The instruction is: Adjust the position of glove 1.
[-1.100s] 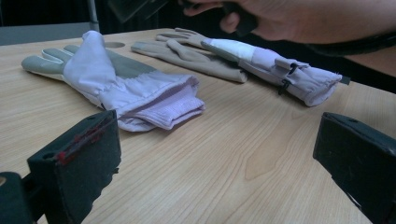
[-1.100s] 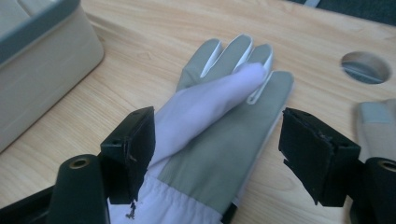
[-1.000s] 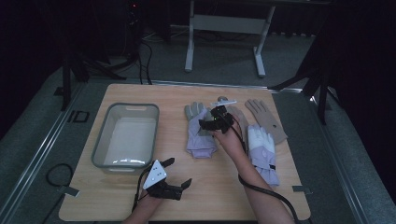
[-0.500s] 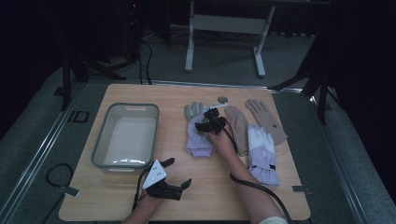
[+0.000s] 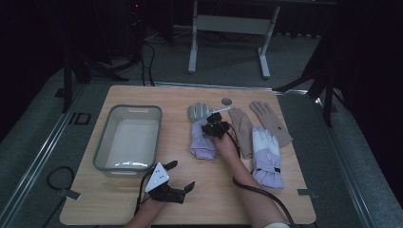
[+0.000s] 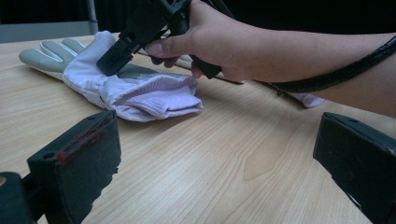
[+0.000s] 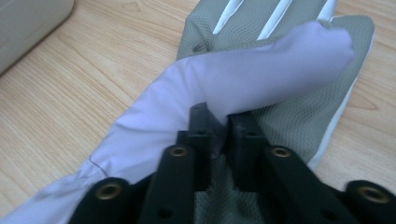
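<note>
Nearest the person, the left gripper rests on the table with jaws spread wide, nothing between them. Farther out, the right gripper has just clenched its jaws on a fold of the lilac-and-grey glove, lying mid-table beside 3 other gloves.

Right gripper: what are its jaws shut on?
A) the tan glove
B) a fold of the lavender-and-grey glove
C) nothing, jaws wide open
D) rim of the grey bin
B: in the right gripper view the right gripper has its jaws closed together, pinching a fold of the lavender-and-grey glove; the high view shows it on that glove, apart from the grey bin and the tan glove.
</note>
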The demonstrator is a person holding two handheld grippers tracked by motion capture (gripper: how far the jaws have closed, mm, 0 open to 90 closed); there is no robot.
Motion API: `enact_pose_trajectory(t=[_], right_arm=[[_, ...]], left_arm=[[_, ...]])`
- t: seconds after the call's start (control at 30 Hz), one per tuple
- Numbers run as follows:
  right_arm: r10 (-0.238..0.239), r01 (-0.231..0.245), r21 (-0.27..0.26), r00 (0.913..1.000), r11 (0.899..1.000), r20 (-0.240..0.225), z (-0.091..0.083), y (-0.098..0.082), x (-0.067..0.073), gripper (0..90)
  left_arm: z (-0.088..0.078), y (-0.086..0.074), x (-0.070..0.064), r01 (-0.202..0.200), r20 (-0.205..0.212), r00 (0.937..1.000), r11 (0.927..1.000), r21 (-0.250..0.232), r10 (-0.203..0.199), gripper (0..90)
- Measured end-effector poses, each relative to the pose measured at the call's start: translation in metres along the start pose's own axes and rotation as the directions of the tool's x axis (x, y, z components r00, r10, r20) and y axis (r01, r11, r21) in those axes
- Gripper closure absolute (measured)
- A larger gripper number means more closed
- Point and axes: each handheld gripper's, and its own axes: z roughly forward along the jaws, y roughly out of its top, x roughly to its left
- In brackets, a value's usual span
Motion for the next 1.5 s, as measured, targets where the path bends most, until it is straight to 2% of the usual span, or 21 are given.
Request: enact_pose_trajectory(t=[0.13, 0.27, 0.4, 0.5, 0.53, 0.57, 0.6, 0.67, 0.7, 0.73, 0.8, 0.87, 0.97, 1.0, 1.03, 1.1, 1.17, 1.5], right_arm=[[0.02, -0.02, -0.011, 0.9998, 1.0, -0.01, -0.005, 0.0, -0.001, 85.0], [0.02, -0.02, -0.031, 0.9998, 0.999, 0.005, -0.023, 0.003, -0.003, 86.2], [0.006, -0.005, -0.059, 0.9999, 0.998, 0.014, -0.049, 0.007, -0.004, 86.2], [0.011, -0.009, -0.102, 0.9997, 0.995, 0.021, -0.073, 0.009, -0.002, 86.2], [0.011, -0.009, -0.102, 0.9997, 0.995, 0.021, -0.073, 0.009, -0.002, 86.2], [0.009, -0.006, -0.12, 0.9996, 0.993, 0.027, -0.089, 0.007, 0.001, 86.2], [0.009, -0.006, -0.12, 0.9996, 0.993, 0.027, -0.089, 0.007, 0.001, 86.2], [0.012, -0.006, -0.132, 0.9989, 0.991, 0.045, -0.11, 0.002, 0.007, 86.2], [0.012, -0.006, -0.132, 0.9989, 0.991, 0.045, -0.11, 0.002, 0.007, 86.2], [0.026, -0.02, -0.13, 0.9985, 0.991, 0.049, -0.121, -0.005, 0.01, 86.2], [0.016, -0.009, -0.115, 0.9977, 0.993, 0.065, -0.127, -0.014, 0.015, 86.1], [0.017, -0.01, -0.108, 0.9979, 0.994, 0.063, -0.129, -0.019, 0.017, 86.1], [0.016, -0.01, -0.083, 0.9974, 0.997, 0.07, -0.13, -0.039, 0.024, 86.1], [0.028, -0.023, -0.079, 0.997, 0.997, 0.072, -0.128, -0.044, 0.025, 86.1], [0.021, -0.016, -0.071, 0.9973, 0.997, 0.071, -0.125, -0.048, 0.025, 86.0], [0.033, -0.03, -0.056, 0.9981, 0.998, 0.053, -0.118, -0.055, 0.025, 86.0], [0.029, -0.026, -0.046, 0.9974, 0.999, 0.066, -0.11, -0.058, 0.024, 85.8], [0.022, -0.024, 0.028, 0.9974, 0.999, 0.069, -0.076, -0.059, 0.014, 85.1]], left_arm=[[0.0, 0.0, 0.0, -0.001, 0.0, 1.0, 1.0, -0.001, 0.001, 1.1], [0.0, 0.0, 0.0, -0.002, 0.0, 1.0, 1.0, 0.0, 0.002, 1.1], [0.0, 0.0, 0.0, -0.003, -0.002, 1.0, 1.0, 0.0, 0.003, 1.1], [0.0, 0.0, -0.001, -0.004, -0.003, 1.0, 1.0, 0.002, 0.004, 1.1], [0.0, 0.0, -0.001, -0.004, -0.003, 1.0, 1.0, 0.002, 0.004, 1.1], [0.0, 0.0, -0.001, -0.011, -0.005, 0.9999, 0.9999, 0.004, 0.011, 1.0], [0.0, 0.0, -0.001, -0.011, -0.005, 0.9999, 0.9999, 0.004, 0.011, 1.1], [0.0, 0.0, -0.001, -0.013, -0.005, 0.9999, 0.9999, 0.001, 0.013, 1.1], [0.0, 0.0, -0.002, -0.013, -0.005, 0.9999, 0.9999, 0.0, 0.013, 1.1], [0.0, 0.0, -0.002, -0.017, -0.008, 0.9998, 0.9999, -0.001, 0.017, 1.1], [0.0, 0.0, -0.002, -0.019, -0.008, 0.9998, 0.9998, -0.001, 0.019, 1.1], [0.0, 0.0, -0.003, -0.023, -0.009, 0.9997, 0.9997, 0.0, 0.023, 1.1], [0.0, 0.0, -0.003, -0.032, -0.009, 0.9995, 0.9995, 0.001, 0.032, 1.0], [0.0, 0.0, -0.003, -0.031, -0.009, 0.9995, 0.9995, 0.0, 0.031, 1.1], [0.0, 0.0, -0.003, -0.033, -0.009, 0.9994, 0.9995, 0.0, 0.033, 1.1], [0.0, 0.0, -0.003, -0.034, -0.009, 0.9994, 0.9994, 0.002, 0.034, 1.0], [0.0, 0.0, -0.004, -0.037, -0.009, 0.9993, 0.9993, 0.002, 0.037, 1.0], [0.0, 0.0, -0.004, -0.04, -0.007, 0.9992, 0.9992, 0.002, 0.04, 1.1]])
